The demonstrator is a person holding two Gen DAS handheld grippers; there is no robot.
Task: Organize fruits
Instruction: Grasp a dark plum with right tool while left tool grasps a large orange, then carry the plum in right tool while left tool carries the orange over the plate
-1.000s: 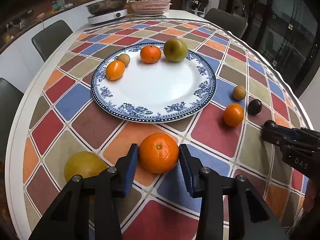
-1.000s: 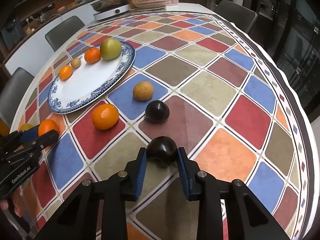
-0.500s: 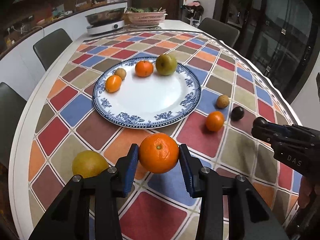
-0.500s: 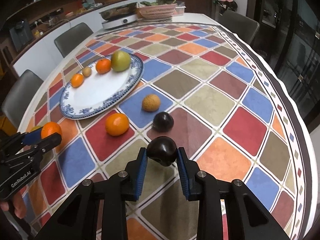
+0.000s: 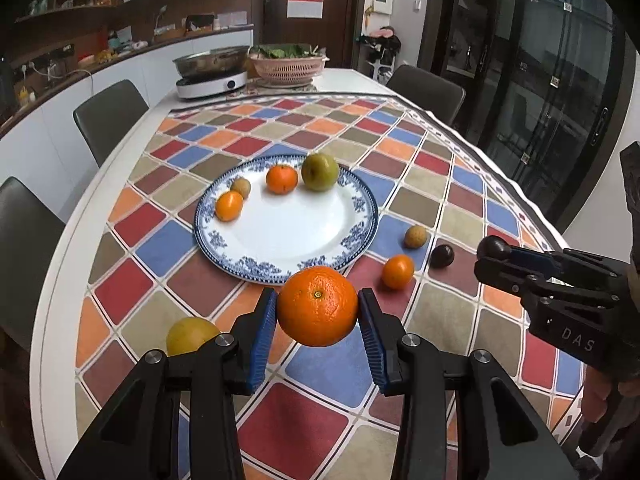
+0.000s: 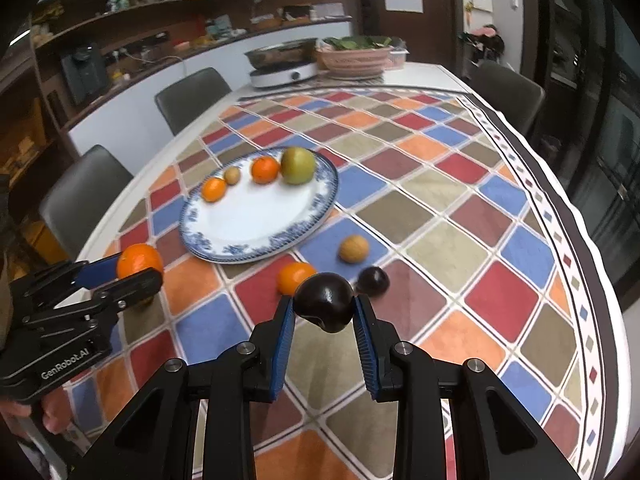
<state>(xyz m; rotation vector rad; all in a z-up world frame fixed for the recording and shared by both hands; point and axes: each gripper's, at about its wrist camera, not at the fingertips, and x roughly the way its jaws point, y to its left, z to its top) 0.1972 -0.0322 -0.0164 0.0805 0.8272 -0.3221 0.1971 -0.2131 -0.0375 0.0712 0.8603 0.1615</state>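
Note:
My left gripper is shut on a large orange and holds it in the air, near the front of the blue-and-white plate. My right gripper is shut on a dark plum, also lifted above the table. The plate holds two small oranges, a small brown fruit and a green apple. On the cloth right of the plate lie a tan fruit, a small orange and a second dark plum. A yellow fruit lies by the left gripper.
The table has a checkered cloth. At its far end stand an induction cooker with a pan and a pink basket of greens. Chairs stand around it. The table edge runs close on the left and right.
Both grippers have risen from the table with their fruit and tilted up, so more of the room shows. The fruits on the plate and cloth have not moved.

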